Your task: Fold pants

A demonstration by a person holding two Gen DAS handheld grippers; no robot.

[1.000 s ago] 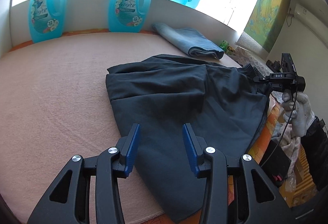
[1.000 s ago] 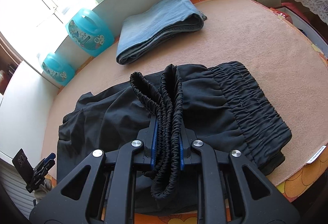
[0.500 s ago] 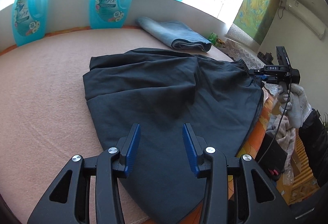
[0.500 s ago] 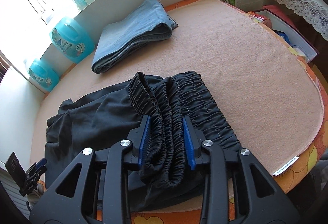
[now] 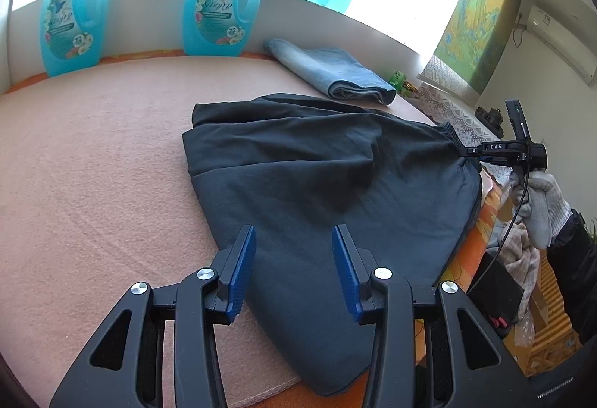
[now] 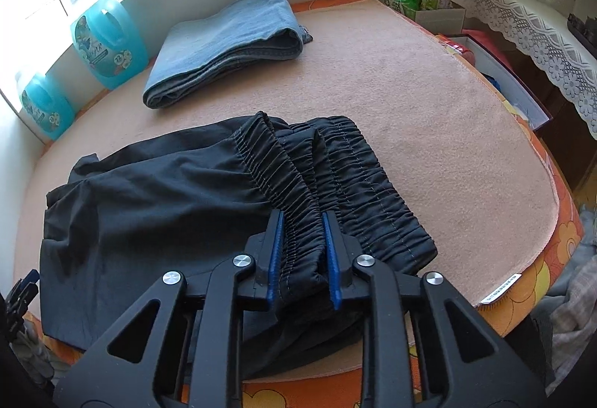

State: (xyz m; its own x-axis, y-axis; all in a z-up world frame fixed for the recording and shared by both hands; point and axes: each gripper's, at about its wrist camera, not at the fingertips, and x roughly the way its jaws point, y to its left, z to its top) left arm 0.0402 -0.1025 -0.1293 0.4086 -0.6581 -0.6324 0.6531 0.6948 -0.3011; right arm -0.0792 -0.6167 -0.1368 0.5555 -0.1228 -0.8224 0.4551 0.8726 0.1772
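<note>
Dark pants [image 5: 317, 176] lie spread on a peach blanket [image 5: 93, 165]. My left gripper [image 5: 294, 240] is open and empty, hovering over the leg end of the pants. In the right wrist view the pants [image 6: 149, 199] have their elastic waistband [image 6: 335, 176] bunched in folds. My right gripper [image 6: 300, 217] is open, its jaws loosely either side of a waistband fold. The right gripper also shows in the left wrist view [image 5: 470, 152] at the waistband, held by a gloved hand.
Folded blue jeans [image 6: 227, 46] lie at the back of the blanket. Blue detergent bottles [image 5: 220, 9] stand along the white ledge. A box with cans [image 6: 425, 5] sits at the far corner. The blanket's front edge [image 6: 522, 281] drops off near my right gripper.
My right gripper has opened and let go of the waistband, which now lies lower and flatter. My left gripper stayed open over the pant legs, with its view shifting slightly.
</note>
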